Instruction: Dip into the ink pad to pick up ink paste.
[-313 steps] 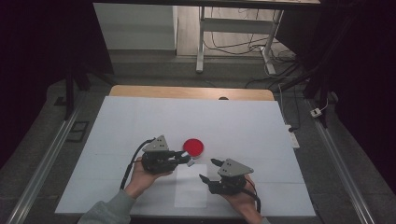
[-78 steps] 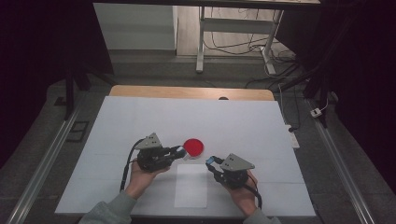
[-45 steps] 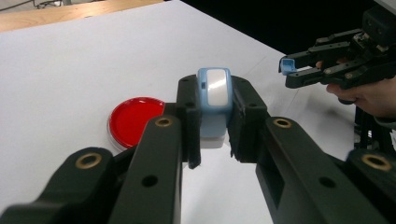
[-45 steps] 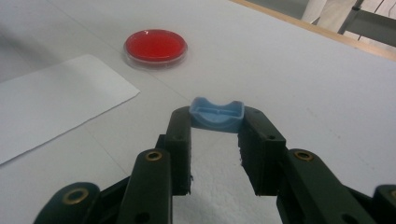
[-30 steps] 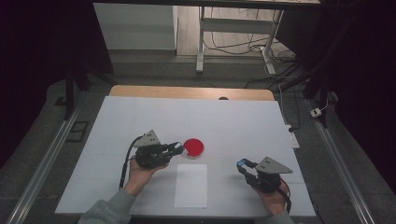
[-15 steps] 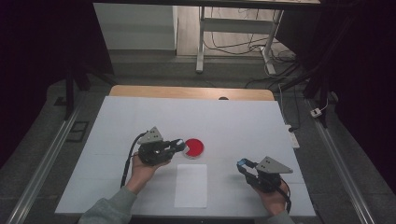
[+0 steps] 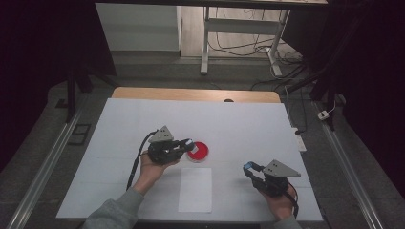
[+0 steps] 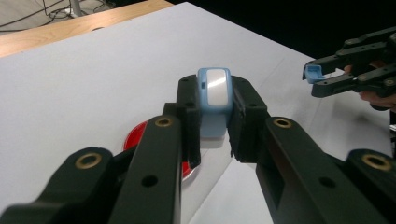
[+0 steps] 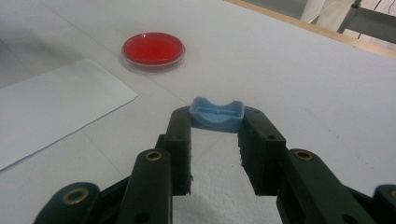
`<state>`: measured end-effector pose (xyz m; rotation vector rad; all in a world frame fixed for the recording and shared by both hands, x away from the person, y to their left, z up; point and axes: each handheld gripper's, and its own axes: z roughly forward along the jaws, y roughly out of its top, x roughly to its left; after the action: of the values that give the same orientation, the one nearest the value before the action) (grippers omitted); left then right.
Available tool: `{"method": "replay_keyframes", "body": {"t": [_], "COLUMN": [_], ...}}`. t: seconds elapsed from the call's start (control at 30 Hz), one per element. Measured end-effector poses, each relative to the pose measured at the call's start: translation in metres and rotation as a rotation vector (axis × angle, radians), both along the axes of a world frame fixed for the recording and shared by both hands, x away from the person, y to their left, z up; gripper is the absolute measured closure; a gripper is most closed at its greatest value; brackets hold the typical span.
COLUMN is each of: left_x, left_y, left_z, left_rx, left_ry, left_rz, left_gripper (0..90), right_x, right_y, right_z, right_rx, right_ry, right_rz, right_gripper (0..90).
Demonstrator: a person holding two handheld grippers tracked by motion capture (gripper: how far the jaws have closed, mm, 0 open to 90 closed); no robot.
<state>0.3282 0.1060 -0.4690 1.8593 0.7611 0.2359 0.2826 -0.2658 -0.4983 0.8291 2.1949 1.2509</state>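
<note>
My left gripper point(image 7: 190, 144) is shut on a light blue stamp-like piece point(image 8: 214, 93) with a white face, held just above the near edge of a round red dish point(image 7: 197, 151). In the left gripper view the dish point(image 8: 137, 135) shows under the left jaw. My right gripper point(image 7: 249, 168) is shut on a small blue cap point(image 9: 217, 114) and rests at the front right of the table. The left gripper view shows that gripper point(image 8: 312, 77) far off at the right. A white paper sheet point(image 7: 196, 189) lies between the hands, near the front edge.
The white tabletop point(image 7: 119, 129) has a wooden strip along its far edge point(image 7: 196, 94). Metal rails run along both sides, and cables and a desk frame lie on the floor beyond. In the right gripper view the red dish point(image 9: 153, 49) and the paper point(image 9: 51, 107) lie ahead to the left.
The grippers were together over the paper earlier; the right one then drew off to the right with the cap. In the last second the left gripper edged right over the dish.
</note>
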Motion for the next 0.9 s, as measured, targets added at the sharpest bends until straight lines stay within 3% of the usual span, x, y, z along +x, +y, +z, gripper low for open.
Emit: {"method": "replay_keyframes", "body": {"t": [0.9], "left_x": [0.028], "left_y": [-0.019], "left_z": [-0.024], "left_rx": [0.092], "left_ry": [0.043], "left_rz": [-0.003], "left_gripper": [76.0], "right_x": [-0.001], "right_y": [-0.001], "right_z": [0.001], "right_rx": [0.0], "right_ry": [-0.007], "right_rz": [-0.003], "right_gripper": [65.1]}}
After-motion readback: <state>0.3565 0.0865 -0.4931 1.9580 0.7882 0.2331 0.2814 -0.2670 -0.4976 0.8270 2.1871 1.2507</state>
